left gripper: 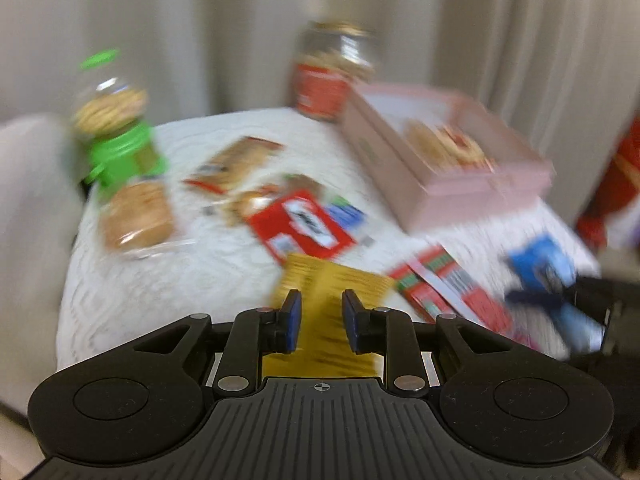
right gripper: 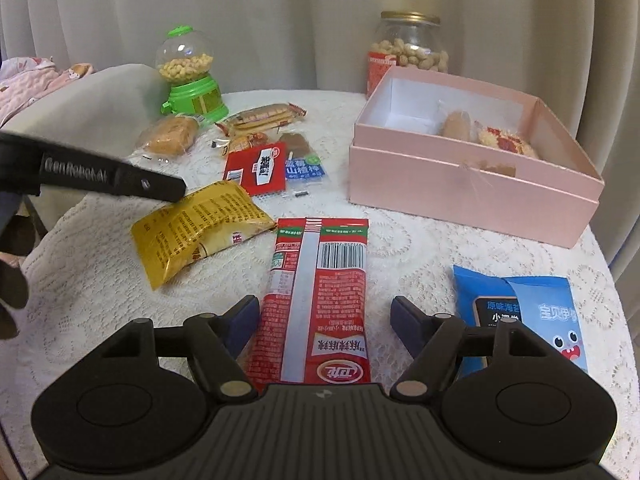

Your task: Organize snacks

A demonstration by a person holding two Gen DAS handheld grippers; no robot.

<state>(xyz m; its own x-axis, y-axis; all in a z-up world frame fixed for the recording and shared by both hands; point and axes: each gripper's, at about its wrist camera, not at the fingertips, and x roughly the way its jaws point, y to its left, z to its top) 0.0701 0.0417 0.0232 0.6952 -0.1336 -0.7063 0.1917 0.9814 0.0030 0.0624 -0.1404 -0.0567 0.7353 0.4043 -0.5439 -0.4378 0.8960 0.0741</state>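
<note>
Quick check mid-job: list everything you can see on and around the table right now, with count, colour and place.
Gift box: 1, pink, open, back right; holds wrapped pastries.
Peanut jar: 1, clear glass, gold lid, behind the box.
Candy dispenser: 1, green, clear dome, back left.
Bread bun: 1, golden, wrapped, in front of dispenser.
Cracker packet: 1, tan, back centre.
Small red packet: 1, centre.
Blue-and-white packet: 1, beside it.
Yellow snack bag: 1, left centre.
Long red packet: 1, near centre.
Blue seaweed packets: 2, near right.
Tablecloth: 1, white lace.
Curtain: beige, behind.
Left gripper: black, open over yellow bag.
Right gripper: black, open, straddling long red packet.
</note>
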